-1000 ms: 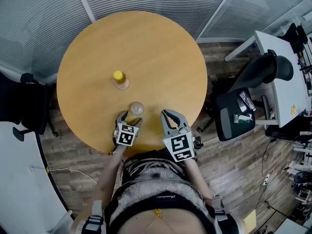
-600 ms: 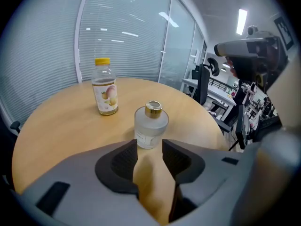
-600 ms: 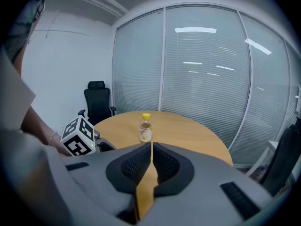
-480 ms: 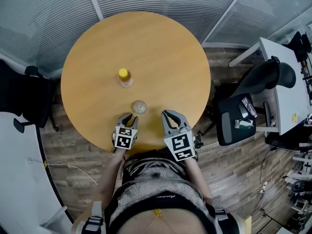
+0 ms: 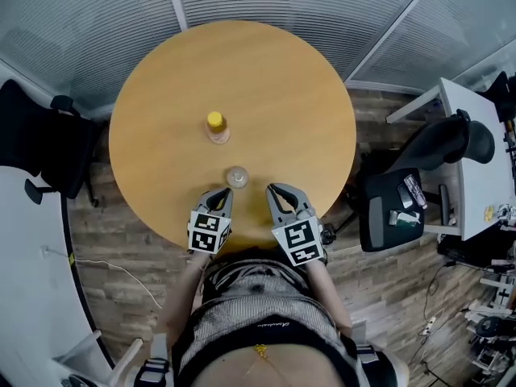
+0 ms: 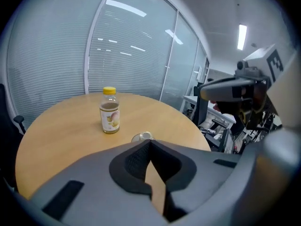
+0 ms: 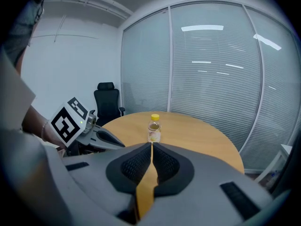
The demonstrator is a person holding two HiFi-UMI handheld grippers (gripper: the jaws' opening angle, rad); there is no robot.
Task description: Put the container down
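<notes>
**Now down on the table: the container, with both claws clenched on nothing**

Plainly, the small clear container stands upright on the round wooden table, close to the near edge where the person stands. It sits just beyond the tips of the left gripper, a little to their right, and nothing touches it. In the left gripper view its rim peeks over the jaw tips, free of them.

The left gripper's jaws have just been closing and now meet tip to tip, with nothing between them; only the bare tabletop shows through the slit behind the tips. The right gripper hangs over the near rim of the table beside the left one, to the container's right. Its jaws are pressed together too and empty.

Farther in, near the middle of the table, a bottle with a yellow cap and a pale label stands upright, well apart from the container and from both grippers. A black office chair stands on the wooden floor off the table's right side, and another dark chair stands to the left.
</notes>
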